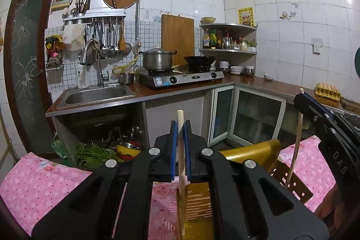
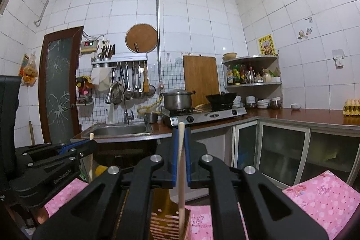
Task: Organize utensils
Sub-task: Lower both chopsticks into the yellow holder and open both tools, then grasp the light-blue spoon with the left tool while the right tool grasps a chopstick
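Note:
My left gripper (image 1: 180,125) is shut on a pale wooden chopstick (image 1: 181,150) that stands upright, its lower end down in a gold slotted utensil holder (image 1: 198,206) on the pink tablecloth. My right gripper (image 2: 181,131) is shut on a second wooden chopstick (image 2: 181,172), also upright, its lower end in the same gold holder (image 2: 164,219). The right gripper (image 1: 315,109) and its chopstick (image 1: 297,141) show at the right of the left wrist view. The left gripper (image 2: 76,147) and its chopstick (image 2: 90,161) show at the left of the right wrist view.
A table with a pink floral cloth (image 1: 40,179) lies under both grippers. Beyond it stand a kitchen counter with a sink (image 1: 96,95), a gas stove (image 1: 182,78) with a pot and a wok, a corner shelf (image 1: 227,37), an egg tray (image 1: 327,91) and hanging utensils (image 1: 108,37).

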A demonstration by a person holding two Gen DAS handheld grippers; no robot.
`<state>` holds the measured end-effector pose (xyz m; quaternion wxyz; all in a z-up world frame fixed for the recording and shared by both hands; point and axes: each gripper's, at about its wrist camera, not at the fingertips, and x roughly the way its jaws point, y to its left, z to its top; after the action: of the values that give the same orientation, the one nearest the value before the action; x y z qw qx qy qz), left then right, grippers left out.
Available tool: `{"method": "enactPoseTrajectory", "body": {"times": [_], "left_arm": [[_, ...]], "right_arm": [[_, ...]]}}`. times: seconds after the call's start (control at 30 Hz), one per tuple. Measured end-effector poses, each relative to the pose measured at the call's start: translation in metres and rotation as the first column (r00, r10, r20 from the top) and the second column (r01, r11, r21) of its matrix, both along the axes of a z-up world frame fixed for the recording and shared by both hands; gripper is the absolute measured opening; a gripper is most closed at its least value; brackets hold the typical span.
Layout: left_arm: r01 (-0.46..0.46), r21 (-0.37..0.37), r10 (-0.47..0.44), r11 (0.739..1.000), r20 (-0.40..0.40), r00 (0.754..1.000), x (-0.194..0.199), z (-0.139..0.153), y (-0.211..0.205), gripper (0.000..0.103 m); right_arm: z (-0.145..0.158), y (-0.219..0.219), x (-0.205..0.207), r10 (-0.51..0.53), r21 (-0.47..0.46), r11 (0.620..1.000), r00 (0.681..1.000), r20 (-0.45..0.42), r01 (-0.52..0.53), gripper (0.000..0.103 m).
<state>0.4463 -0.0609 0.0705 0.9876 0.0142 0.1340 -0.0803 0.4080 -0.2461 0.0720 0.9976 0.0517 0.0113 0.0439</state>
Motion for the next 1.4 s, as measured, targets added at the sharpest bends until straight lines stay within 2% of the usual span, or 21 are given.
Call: {"method": "enactPoseTrajectory", "body": {"times": [0.27, 0.3, 0.43, 0.53, 0.57, 0.6, 0.67, 0.73, 0.83, 0.9, 1.03, 1.1, 1.27, 1.4], "left_arm": [[0.011, -0.004, -0.011, 1.000, -0.036, 0.999, 0.005, -0.005, 0.000, 0.007], [0.012, -0.003, -0.012, 1.000, -0.037, 0.999, 0.005, -0.005, -0.001, 0.012], [0.003, -0.010, -0.003, 1.000, -0.020, 1.000, 0.002, -0.003, -0.001, 0.044], [0.010, -0.029, -0.010, 1.000, -0.019, 1.000, 0.002, -0.001, 0.002, 0.046], [0.016, -0.042, -0.017, 0.999, -0.028, 0.999, 0.003, -0.001, 0.003, 0.046], [0.019, -0.050, -0.021, 0.999, -0.034, 0.999, 0.004, 0.000, 0.004, 0.048], [0.021, -0.050, -0.022, 0.999, -0.028, 0.999, 0.002, 0.003, 0.005, 0.054], [0.011, -0.041, -0.011, 0.999, -0.002, 1.000, -0.004, 0.010, 0.005, 0.064], [0.020, -0.074, -0.020, 0.997, 0.001, 1.000, -0.015, 0.019, 0.008, 0.069], [0.015, -0.054, -0.015, 0.998, 0.009, 1.000, -0.025, 0.025, 0.007, 0.072], [-0.001, -0.022, 0.002, 1.000, 0.020, 1.000, -0.047, 0.032, 0.011, 0.085], [-0.015, -0.002, 0.015, 1.000, 0.010, 1.000, -0.058, 0.033, 0.013, 0.087], [-0.016, 0.000, 0.016, 1.000, -0.094, 0.995, -0.081, 0.032, 0.026, 0.093], [0.002, 0.017, 0.002, 1.000, -0.215, 0.977, -0.096, 0.020, 0.036, 0.094]], "right_arm": [[-0.005, 0.001, 0.003, 0.007, -0.010, 1.000, 0.999, -0.049, -0.007, 0.006], [-0.005, 0.001, 0.002, 0.007, -0.008, 1.000, 0.998, -0.057, -0.007, 0.006], [-0.009, 0.000, 0.002, 0.002, 0.013, 1.000, 0.996, -0.088, -0.001, 0.006], [-0.005, -0.003, -0.007, 0.001, 0.019, 1.000, 0.995, -0.101, 0.001, 0.007], [-0.005, -0.004, -0.010, -0.006, 0.011, 1.000, 0.994, -0.108, 0.007, 0.013], [-0.003, -0.005, -0.013, -0.012, 0.004, 1.000, 0.993, -0.115, 0.013, 0.033], [0.000, -0.012, -0.025, -0.027, 0.013, 0.999, 0.993, -0.112, 0.029, 0.057], [0.005, -0.020, -0.038, -0.044, 0.014, 0.999, 0.992, -0.117, 0.046, 0.056], [0.010, -0.033, -0.056, -0.065, 0.015, 0.998, 0.990, -0.124, 0.067, 0.056], [0.011, -0.040, -0.065, -0.070, 0.016, 0.997, 0.988, -0.138, 0.073, 0.057], [0.012, -0.049, -0.085, -0.095, 0.019, 0.995, 0.980, -0.176, 0.100, 0.057], [0.012, -0.051, -0.093, -0.098, 0.023, 0.994, 0.975, -0.200, 0.104, 0.057], [0.011, -0.048, -0.110, -0.072, 0.035, 0.996, 0.955, -0.288, 0.085, 0.057], [0.003, -0.036, -0.124, -0.053, -0.016, 0.999, 0.931, -0.361, 0.051, 0.057]]}}
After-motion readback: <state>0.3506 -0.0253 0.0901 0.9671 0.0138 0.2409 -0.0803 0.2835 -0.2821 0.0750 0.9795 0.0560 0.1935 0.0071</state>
